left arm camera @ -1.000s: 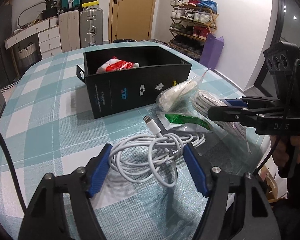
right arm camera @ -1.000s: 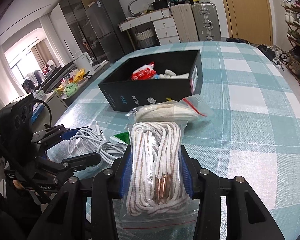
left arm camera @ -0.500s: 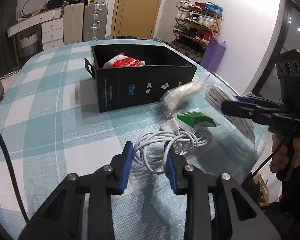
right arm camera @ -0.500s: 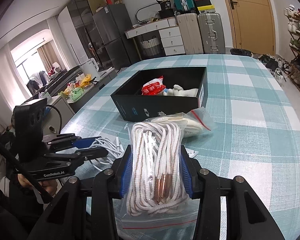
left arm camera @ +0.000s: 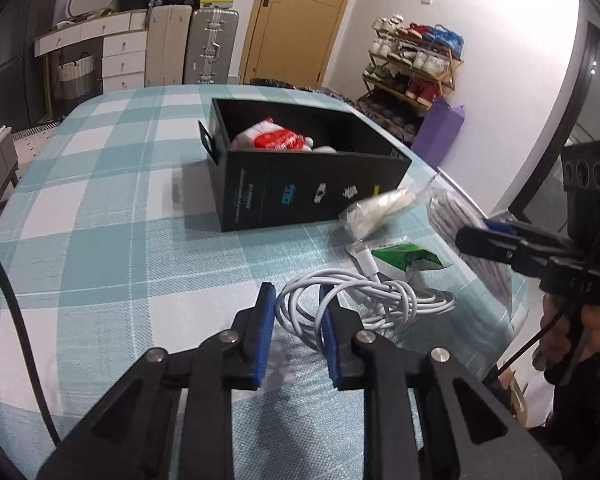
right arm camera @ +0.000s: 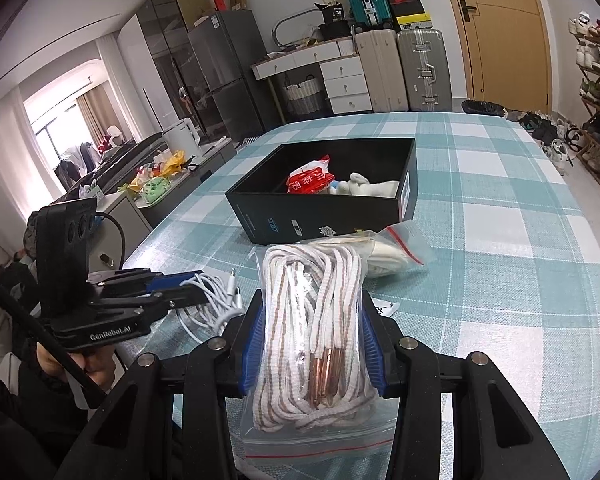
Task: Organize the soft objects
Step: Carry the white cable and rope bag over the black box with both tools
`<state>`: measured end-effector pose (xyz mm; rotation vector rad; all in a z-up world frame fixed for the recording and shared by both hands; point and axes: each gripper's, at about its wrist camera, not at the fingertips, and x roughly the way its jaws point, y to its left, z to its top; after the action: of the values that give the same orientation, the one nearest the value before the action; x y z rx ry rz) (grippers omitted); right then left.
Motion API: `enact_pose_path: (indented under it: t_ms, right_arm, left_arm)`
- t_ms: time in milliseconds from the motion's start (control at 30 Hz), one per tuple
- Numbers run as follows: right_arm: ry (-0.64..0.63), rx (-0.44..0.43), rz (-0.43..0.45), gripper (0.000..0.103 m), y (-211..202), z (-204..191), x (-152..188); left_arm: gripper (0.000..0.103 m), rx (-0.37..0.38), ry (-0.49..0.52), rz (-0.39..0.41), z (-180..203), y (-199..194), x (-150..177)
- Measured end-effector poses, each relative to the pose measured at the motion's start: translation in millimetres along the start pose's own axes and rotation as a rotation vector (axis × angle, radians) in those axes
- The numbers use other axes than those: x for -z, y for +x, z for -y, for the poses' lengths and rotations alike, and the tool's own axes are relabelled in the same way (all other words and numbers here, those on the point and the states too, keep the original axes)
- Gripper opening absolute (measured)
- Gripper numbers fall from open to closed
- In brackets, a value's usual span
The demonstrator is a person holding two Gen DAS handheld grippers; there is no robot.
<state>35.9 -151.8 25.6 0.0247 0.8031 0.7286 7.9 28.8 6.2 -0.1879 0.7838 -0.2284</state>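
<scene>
The right gripper (right arm camera: 314, 344) has its blue pads pressed against both sides of the bagged rope (right arm camera: 314, 320), holding it above the checked table (right arm camera: 500, 240). The left gripper (left arm camera: 298, 334) is narrowed around a loop of the white cable (left arm camera: 364, 300); whether the pads actually pinch it is hard to tell. Beyond lie a green packet (left arm camera: 410, 258) and a bagged white bundle (left arm camera: 380, 208) beside the black box (left arm camera: 300, 184), which holds a red-and-white packet (right arm camera: 312, 178).

Indoor light, moderately bright, daylight from window (right arm camera: 48, 128) at left in right wrist view, blown out, strong fisheye bend + dark vignette at corners both views, soft shadow beside black box (left arm camera: 300, 184), slight motion blur left view, bg soft.
</scene>
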Motion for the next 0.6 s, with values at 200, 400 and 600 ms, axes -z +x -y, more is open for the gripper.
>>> enact_pose_path:
  t_ms: [200, 400, 600]
  right_arm:
    - [-0.011, -0.009, 0.021, 0.043, -5.9, -4.6, -4.5]
    - [-0.025, -0.012, 0.061, 0.043, -14.8, -9.2, -12.7]
    - [-0.036, -0.009, 0.1, 0.043, -20.8, -12.0, -25.1]
  left_arm:
    - [0.02, -0.03, -0.021, 0.051, -6.3, -15.1, -9.4]
    - [0.02, -0.069, -0.046, 0.11, -12.0, -29.0, -24.6]
    - [0.02, -0.097, -0.053, 0.154, -13.2, -32.2, -44.0]
